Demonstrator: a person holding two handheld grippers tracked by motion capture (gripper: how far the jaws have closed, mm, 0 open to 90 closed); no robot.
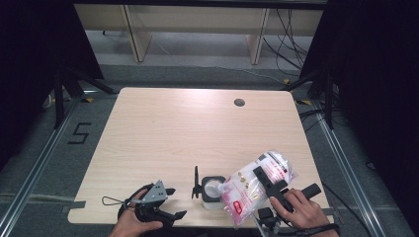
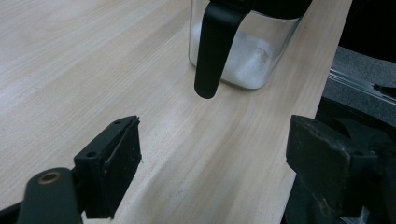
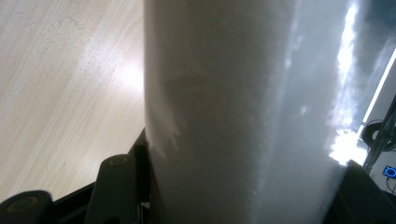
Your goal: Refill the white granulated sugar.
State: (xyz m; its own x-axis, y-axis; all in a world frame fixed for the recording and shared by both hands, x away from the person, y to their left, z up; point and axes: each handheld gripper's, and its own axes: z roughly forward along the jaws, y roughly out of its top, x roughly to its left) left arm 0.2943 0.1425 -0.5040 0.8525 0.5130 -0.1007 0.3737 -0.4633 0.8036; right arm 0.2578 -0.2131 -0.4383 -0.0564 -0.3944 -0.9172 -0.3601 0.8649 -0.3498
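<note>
On the near edge of the table (image 1: 197,128), the right gripper (image 1: 267,181) holds a clear plastic bag (image 1: 257,185) printed in red and filled with white grains. The bag lies tilted, its lower end pointing down and left over the open mouth of a small clear jar (image 1: 212,191). In the right gripper view the bag (image 3: 243,112) stands between the two black jaws, which press on it from either side, so the jaws are closed on the bag about as wide as the bag is thick.

The jar stands upright on the table between the two grippers, with a layer of white grains at its bottom. Its black hinged lid (image 1: 196,183) stands up at the jar's left side.

The left gripper (image 1: 170,203) rests low at the table's front edge, to the left of the jar and apart from it. In the left gripper view its jaws are wide apart with nothing between them; the jar (image 2: 243,51) is ahead of them, beyond the tips, and the black lid (image 2: 215,46) hangs down in front of the glass.
</note>
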